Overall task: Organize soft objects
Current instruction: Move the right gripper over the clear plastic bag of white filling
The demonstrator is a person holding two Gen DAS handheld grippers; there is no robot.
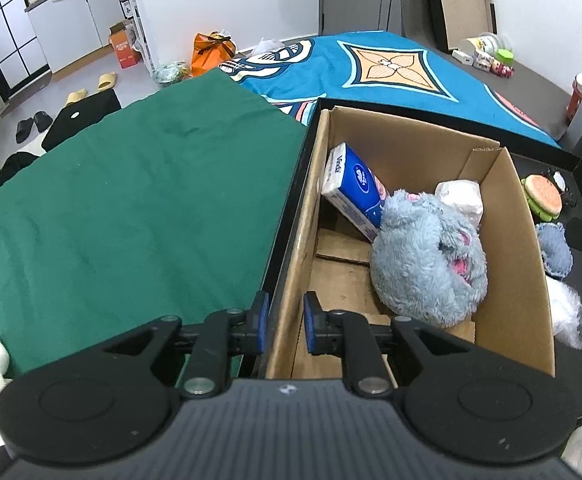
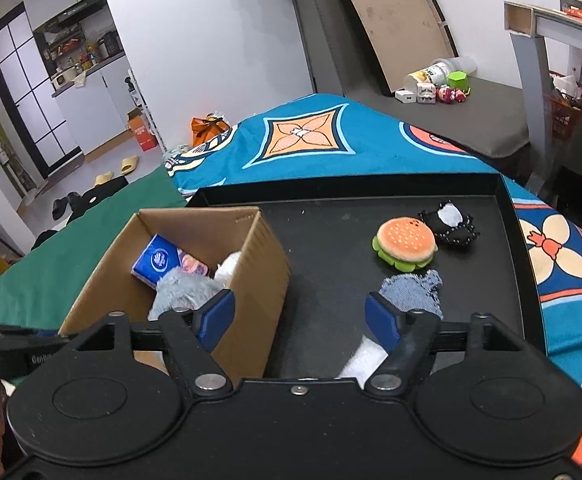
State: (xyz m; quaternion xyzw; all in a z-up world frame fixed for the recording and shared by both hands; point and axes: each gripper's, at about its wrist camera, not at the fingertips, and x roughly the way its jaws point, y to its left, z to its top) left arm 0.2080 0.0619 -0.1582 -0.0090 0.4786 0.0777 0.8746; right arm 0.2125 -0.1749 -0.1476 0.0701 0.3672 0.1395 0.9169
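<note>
A cardboard box point(image 1: 523, 264) point(image 2: 251, 280) stands in a black tray point(image 2: 331, 240) point(image 1: 291, 216). In it lie a grey plush toy point(image 1: 427, 256) point(image 2: 183, 284), a blue tissue pack point(image 1: 355, 188) point(image 2: 159, 260) and a pale wrapped bundle point(image 1: 463, 196). On the tray lie a plush burger point(image 2: 406, 243) point(image 1: 543, 200), a black-and-white soft toy point(image 2: 449, 226), a denim piece point(image 2: 415, 290) point(image 1: 555, 248) and a white soft item point(image 2: 361, 360) point(image 1: 567, 316). My left gripper point(image 1: 285, 322) straddles the box's left wall, jaws narrowly apart and empty. My right gripper point(image 2: 299, 316) is open and empty above the tray.
A green cloth point(image 1: 131, 208) lies left of the tray and a blue patterned blanket point(image 2: 331, 136) behind it. Small toys and containers point(image 2: 435, 80) sit on a grey surface at the back. Slippers point(image 1: 91, 88) lie on the floor.
</note>
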